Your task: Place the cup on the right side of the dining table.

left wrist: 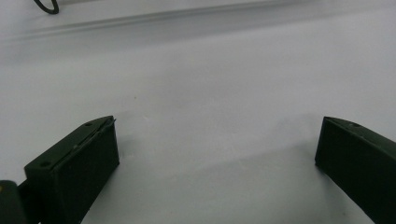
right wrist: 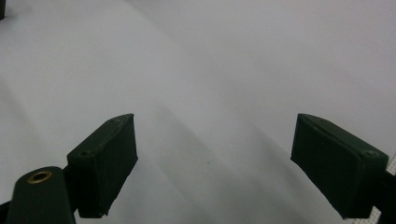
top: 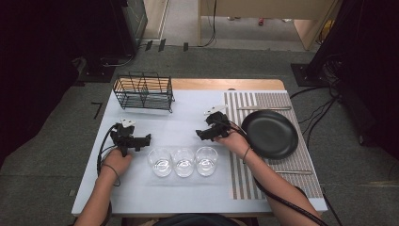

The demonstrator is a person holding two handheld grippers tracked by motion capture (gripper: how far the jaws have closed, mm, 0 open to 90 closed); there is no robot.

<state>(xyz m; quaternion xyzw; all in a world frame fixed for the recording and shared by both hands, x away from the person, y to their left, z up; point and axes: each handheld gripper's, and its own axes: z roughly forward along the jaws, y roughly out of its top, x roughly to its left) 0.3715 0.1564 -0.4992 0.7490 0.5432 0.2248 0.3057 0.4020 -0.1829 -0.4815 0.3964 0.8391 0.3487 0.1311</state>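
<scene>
- Resting at the far left of the table point(top: 141, 188), the left hand point(top: 116, 162) holds the left gripper point(top: 147, 138) low over the pale blue top, with its tips aimed toward the middle of the table.
- In the left gripper view, its two black jaws stand spread wide apart with only bare tabletop between them; nothing is pinched.
- A black wire rack point(top: 143, 92) stands at the far left corner of the table, well behind the left gripper and apart from it.
- Three clear drinking glasses form a row along the near middle, each just beside the next: the left glass point(top: 160, 162), the middle glass point(top: 184, 162) and the right glass point(top: 206, 160).
- All three glasses stand upright, between the two hands; the left gripper's tips are near the left glass but not touching it.
- The right gripper point(top: 199, 135) sits just behind the right glass, with its tips pointing left across the table, carried by the right hand point(top: 235, 141).
- In the right gripper view, its jaws are likewise parted, with plain tabletop in the gap and nothing held.
- A striped placemat point(top: 244, 174) covers the right part of the table, and the right hand lies over its left edge.
- A black plate point(top: 270, 134) rests on the mat, just to the right of the right hand.
</scene>
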